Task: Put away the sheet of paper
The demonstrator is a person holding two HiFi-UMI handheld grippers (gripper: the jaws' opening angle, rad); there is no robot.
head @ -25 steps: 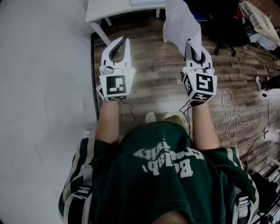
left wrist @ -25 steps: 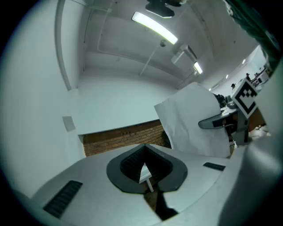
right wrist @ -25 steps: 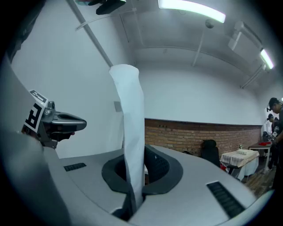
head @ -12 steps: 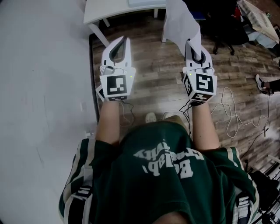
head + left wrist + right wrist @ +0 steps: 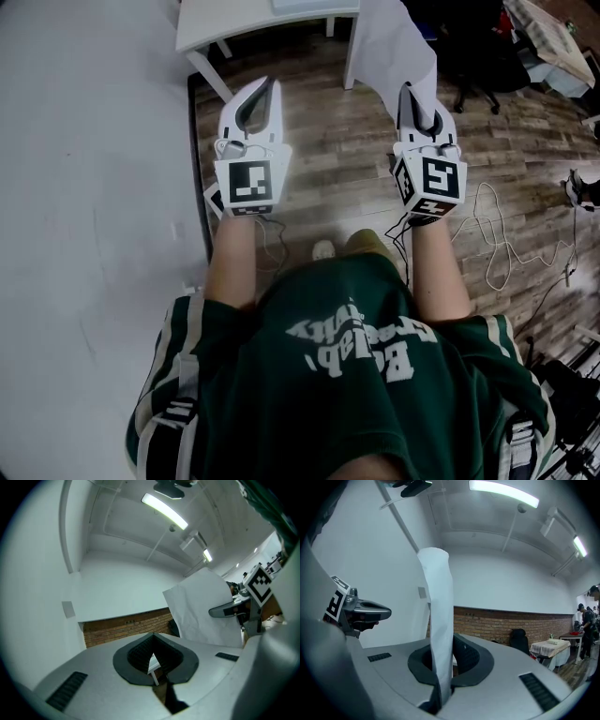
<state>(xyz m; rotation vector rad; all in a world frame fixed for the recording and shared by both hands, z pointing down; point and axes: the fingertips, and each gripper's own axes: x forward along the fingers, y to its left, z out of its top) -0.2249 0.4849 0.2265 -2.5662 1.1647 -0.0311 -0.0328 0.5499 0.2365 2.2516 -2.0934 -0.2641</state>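
Note:
A white sheet of paper (image 5: 394, 42) stands up from my right gripper (image 5: 413, 94), which is shut on its lower edge; the sheet bends away over the wooden floor. In the right gripper view the paper (image 5: 438, 597) rises as a narrow curled strip from between the dark pads of the right gripper (image 5: 442, 644). My left gripper (image 5: 269, 89) is held level with it on the left, shut with nothing in it. The left gripper (image 5: 153, 639) shows its tips together, and the paper (image 5: 201, 606) hangs to its right.
A white table (image 5: 244, 19) stands ahead at the top, with a dark office chair (image 5: 469, 56) right of it. White cables (image 5: 497, 244) trail over the wooden floor at the right. A pale wall (image 5: 94, 187) fills the left side. A cloth-covered table (image 5: 553, 47) is at the far right.
Both grippers keep their pose with the paper still pinched. The table and floor have shifted slightly in view, and my feet have moved.

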